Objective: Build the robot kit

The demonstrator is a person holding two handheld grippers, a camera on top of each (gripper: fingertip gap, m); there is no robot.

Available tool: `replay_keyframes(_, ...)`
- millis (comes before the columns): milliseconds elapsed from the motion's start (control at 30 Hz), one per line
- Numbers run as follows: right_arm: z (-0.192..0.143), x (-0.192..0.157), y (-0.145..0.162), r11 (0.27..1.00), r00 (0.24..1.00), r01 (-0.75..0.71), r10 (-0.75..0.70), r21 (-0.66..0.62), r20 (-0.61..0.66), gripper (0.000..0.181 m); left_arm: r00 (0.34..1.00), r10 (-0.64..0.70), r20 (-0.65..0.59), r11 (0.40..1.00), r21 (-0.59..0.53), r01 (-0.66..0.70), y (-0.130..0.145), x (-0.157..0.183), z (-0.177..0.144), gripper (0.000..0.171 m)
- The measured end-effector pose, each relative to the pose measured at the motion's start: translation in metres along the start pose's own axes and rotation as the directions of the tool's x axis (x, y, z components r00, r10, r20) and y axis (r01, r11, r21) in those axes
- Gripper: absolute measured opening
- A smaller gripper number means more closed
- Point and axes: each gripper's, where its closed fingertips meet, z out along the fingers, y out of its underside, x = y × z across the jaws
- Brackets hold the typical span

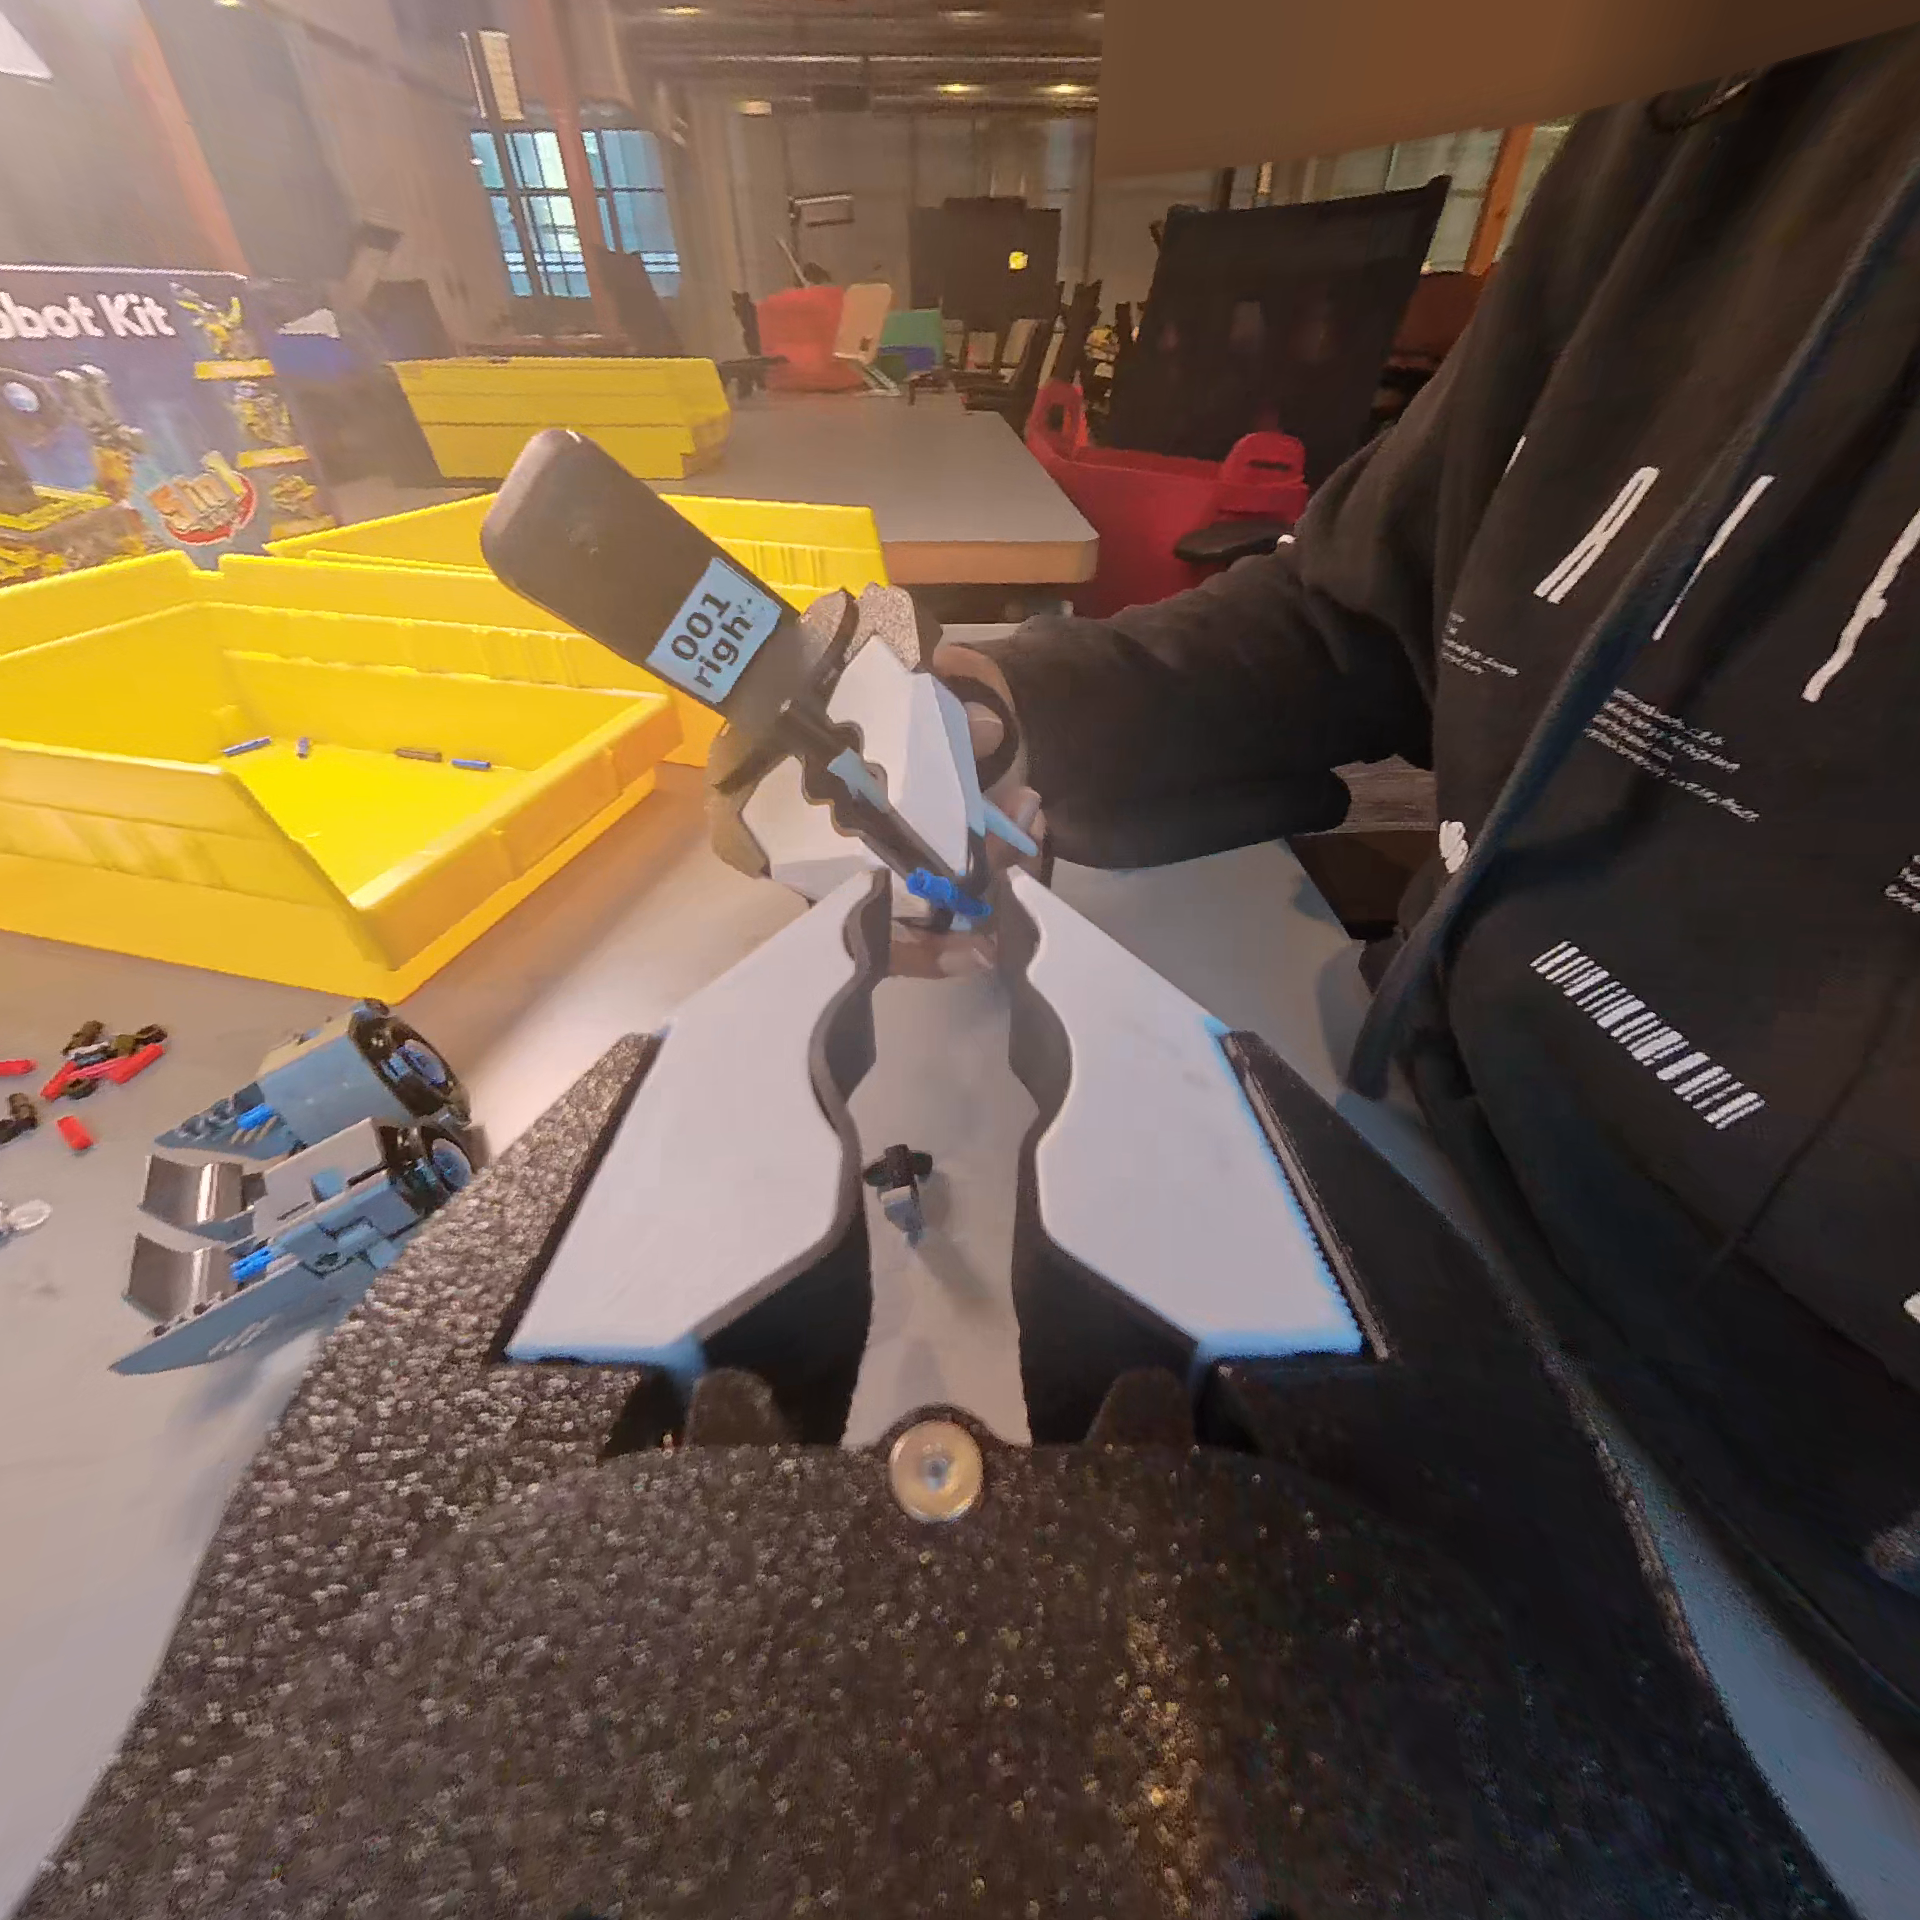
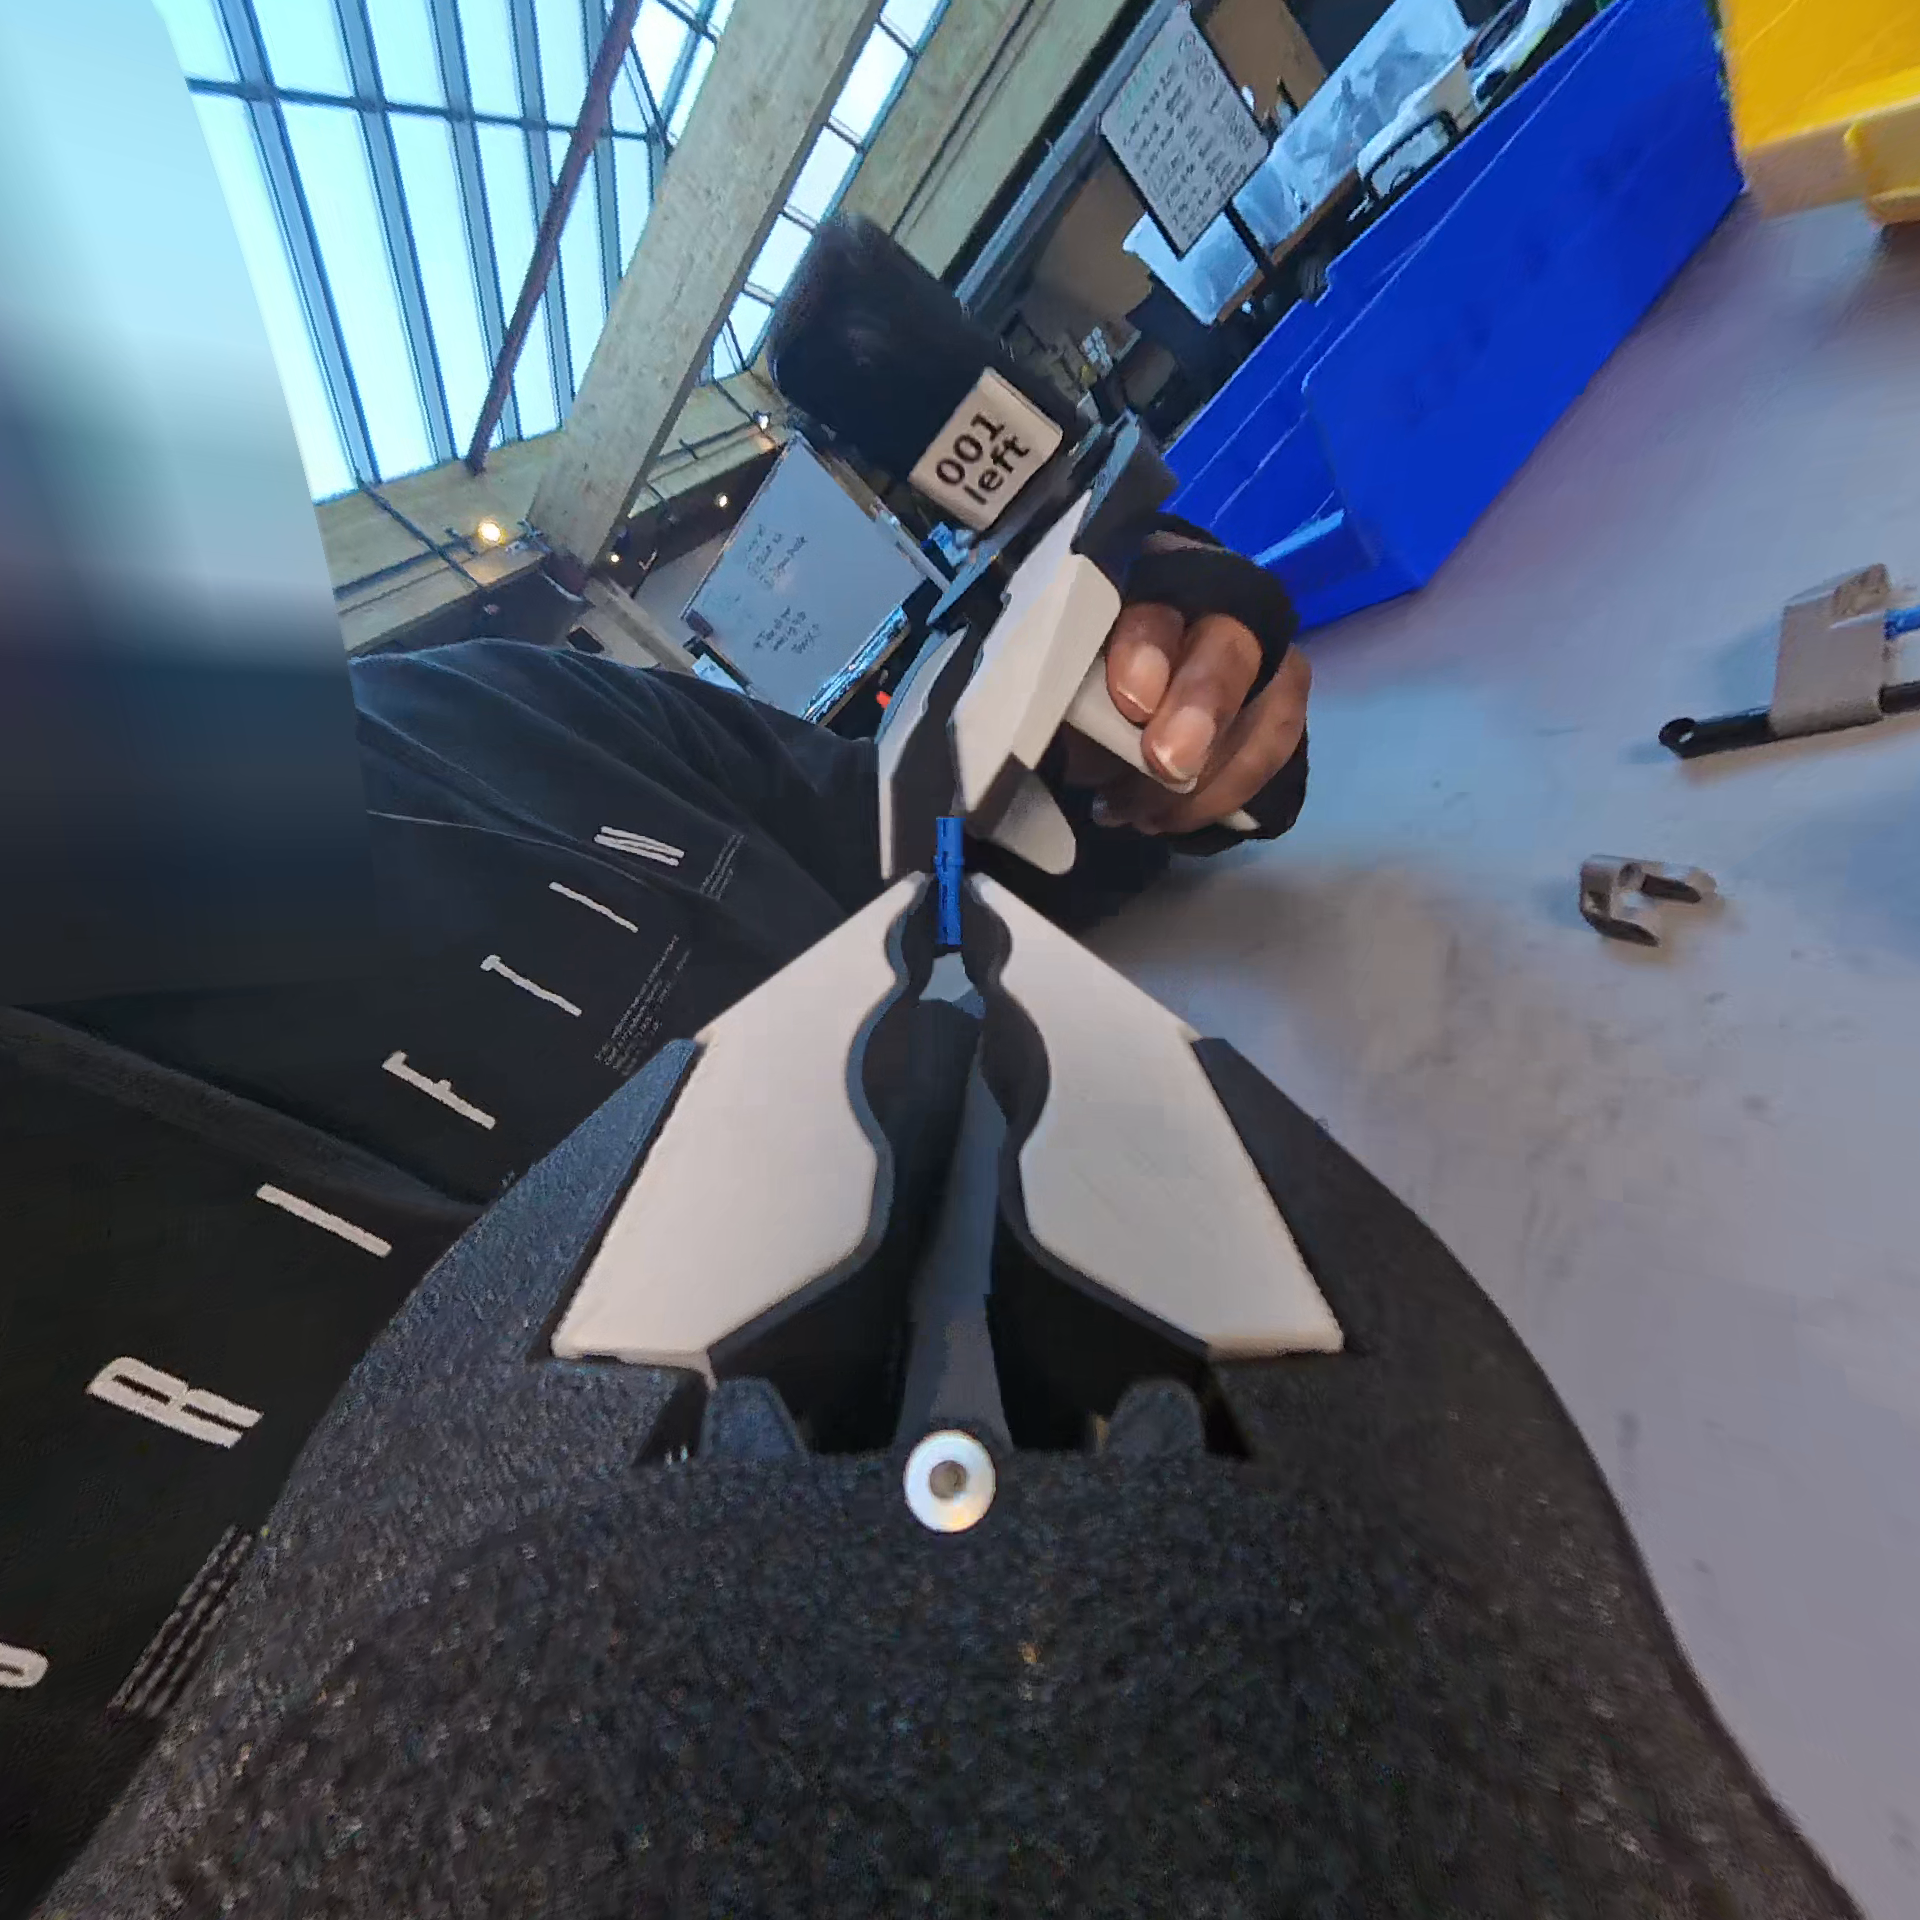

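Partly built grey model (image 1: 301, 1174) and yellow bins (image 1: 312, 748) left on table (image 1: 582, 997). Right gripper (image 2: 943, 902) pinches blue pin (image 2: 948, 883), long axis upright. Left gripper (image 1: 940, 914) tips parted around it; pin there lies crosswise.

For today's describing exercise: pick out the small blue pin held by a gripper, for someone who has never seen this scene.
Find the grey table, then the right gripper above it. Its tips pinch a small blue pin that points toward the left gripper. Other blue pins lie loose in the yellow bin; only this one is held.
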Motion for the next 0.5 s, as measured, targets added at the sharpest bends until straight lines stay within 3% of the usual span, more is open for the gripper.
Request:
replay_keyframes(233,0.006,-0.005,0.014,0.997,1.000,-0.001,0.003,-0.076,0.025,0.003,0.996,0.002,-0.088,0.998,-0.061,-0.007,0.008,0.014,0.000,0.007)
replay_keyframes(500,-0.001,0.006,-0.002,1.000,0.999,0.003,-0.003,0.005,-0.043,0.002,1.000,-0.015,-0.009,0.997,-0.079,0.014,0.010,-0.003,-0.004,0.004)
